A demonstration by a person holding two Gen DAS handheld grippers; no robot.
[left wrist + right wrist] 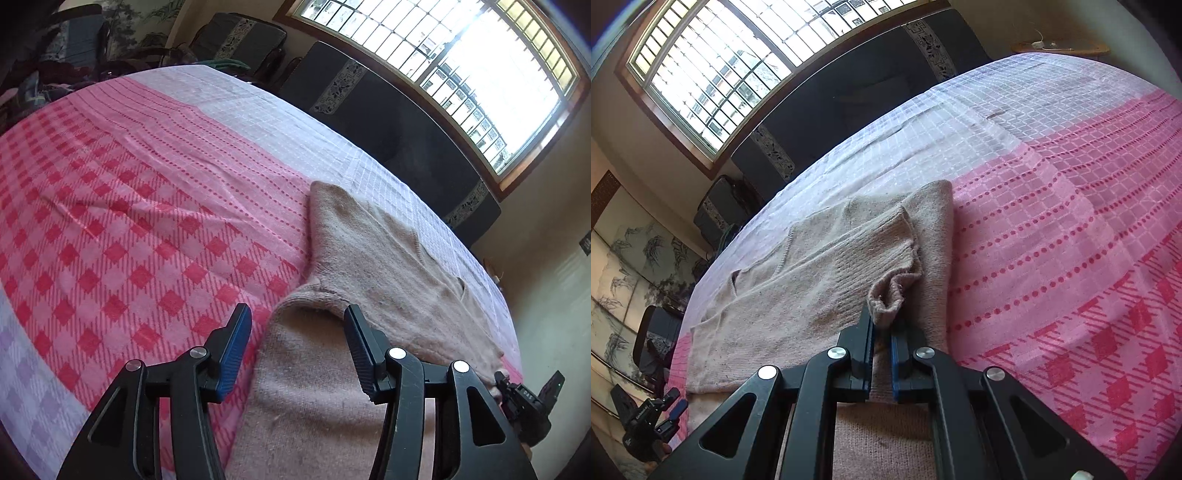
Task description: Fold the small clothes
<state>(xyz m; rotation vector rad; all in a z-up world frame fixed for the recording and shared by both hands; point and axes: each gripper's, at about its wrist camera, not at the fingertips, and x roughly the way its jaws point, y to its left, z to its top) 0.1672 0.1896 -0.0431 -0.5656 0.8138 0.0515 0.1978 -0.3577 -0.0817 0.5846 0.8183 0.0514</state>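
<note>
A beige knitted sweater (388,266) lies spread on a pink and white checked bedspread (129,192). My left gripper (297,325) is open and empty, its jaws wide apart just above one sleeve (306,376) of the sweater. In the right wrist view the sweater (812,280) lies with a sleeve folded over its body. My right gripper (882,325) is shut on the ribbed cuff (892,295) of that sleeve and holds it a little above the body. The left gripper also shows at the lower left of the right wrist view (670,410).
A dark padded headboard (388,122) runs along the far side of the bed under a large barred window (461,62). Dark cushions (240,40) and piled clothes (55,77) lie beyond the bed. The right gripper shows at the lower right of the left wrist view (532,398).
</note>
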